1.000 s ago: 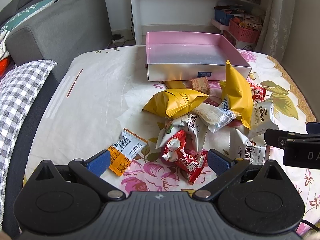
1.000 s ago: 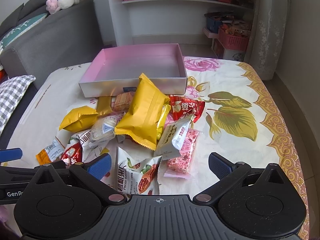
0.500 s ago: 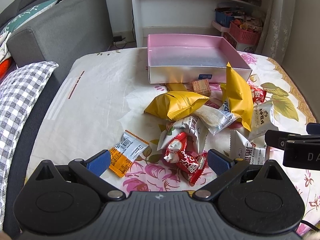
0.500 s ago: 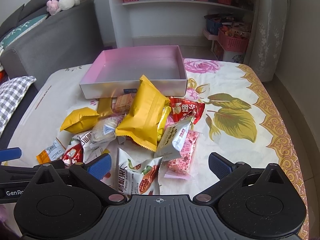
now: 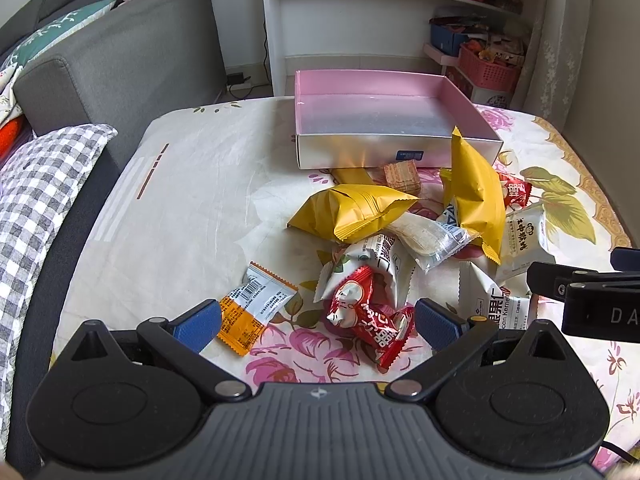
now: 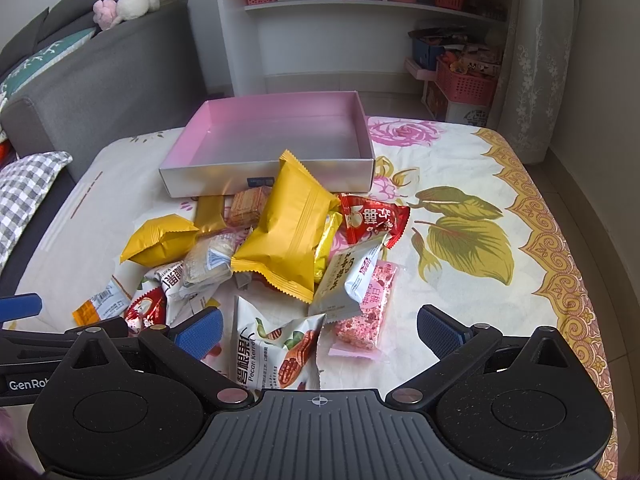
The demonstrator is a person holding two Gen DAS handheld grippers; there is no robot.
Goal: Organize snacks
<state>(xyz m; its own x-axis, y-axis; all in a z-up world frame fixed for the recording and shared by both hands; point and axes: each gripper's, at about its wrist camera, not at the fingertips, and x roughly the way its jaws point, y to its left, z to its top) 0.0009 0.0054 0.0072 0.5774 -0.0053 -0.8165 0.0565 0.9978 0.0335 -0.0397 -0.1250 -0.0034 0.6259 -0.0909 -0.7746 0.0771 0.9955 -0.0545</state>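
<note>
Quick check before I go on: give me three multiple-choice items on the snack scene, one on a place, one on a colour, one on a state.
1. Where does the pecan kernel packet lie?
A. inside the box
B. on the cloth just ahead of the right gripper
C. on the shelf

2. What colour is the inside of the box?
A. pink
B. green
C. black

3. What state is the left gripper in?
A. shut on a yellow bag
B. shut on nothing
C. open, holding nothing

Answers:
1 B, it lies between the right gripper's spread fingers, short of the pile.
2 A, the walls and floor show pink.
3 C, its blue fingers stand wide apart with the red packet lying loose on the cloth between them.
</note>
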